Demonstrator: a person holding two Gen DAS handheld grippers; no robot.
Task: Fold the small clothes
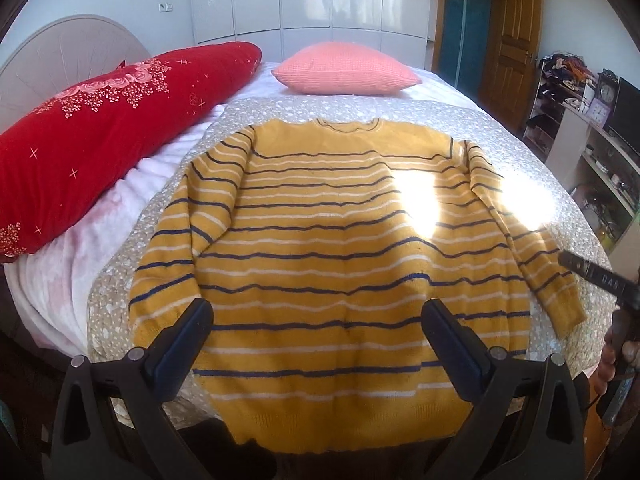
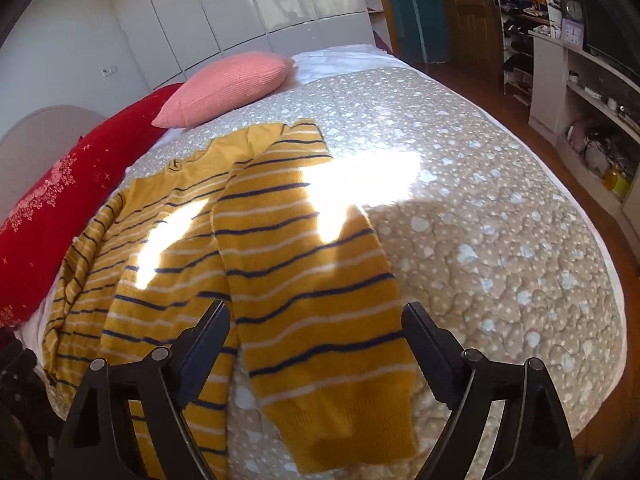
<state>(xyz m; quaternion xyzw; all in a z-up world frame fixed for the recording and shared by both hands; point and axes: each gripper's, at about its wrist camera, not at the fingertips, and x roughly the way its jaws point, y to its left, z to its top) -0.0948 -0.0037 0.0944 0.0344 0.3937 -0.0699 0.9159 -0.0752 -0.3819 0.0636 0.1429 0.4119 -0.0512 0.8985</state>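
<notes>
Sweater [image 1: 332, 248] flat on the bed [image 2: 480, 200], unfolded.
Both our grippers [image 1: 316, 336] [image 2: 316, 340] gape wide, empty; we should pinch the cuff [image 2: 348, 412] squarely.

The sweater [image 1: 320, 264] lies flat on the blanket [image 1: 516, 160] that covers the near part of the bed [image 1: 60, 280], collar at the far end, hem at the near edge, one sleeve along each side. Far behind the collar sits a pillow [image 1: 344, 68]; a long bolster [image 1: 96, 136] lies along the left, before the headboard [image 1: 60, 60]. Shelves [image 1: 592, 148] stand to the right of the bed. The left gripper [image 1: 316, 344] hovers over the hem, the right gripper [image 2: 316, 344] over the right sleeve's cuff.
</notes>
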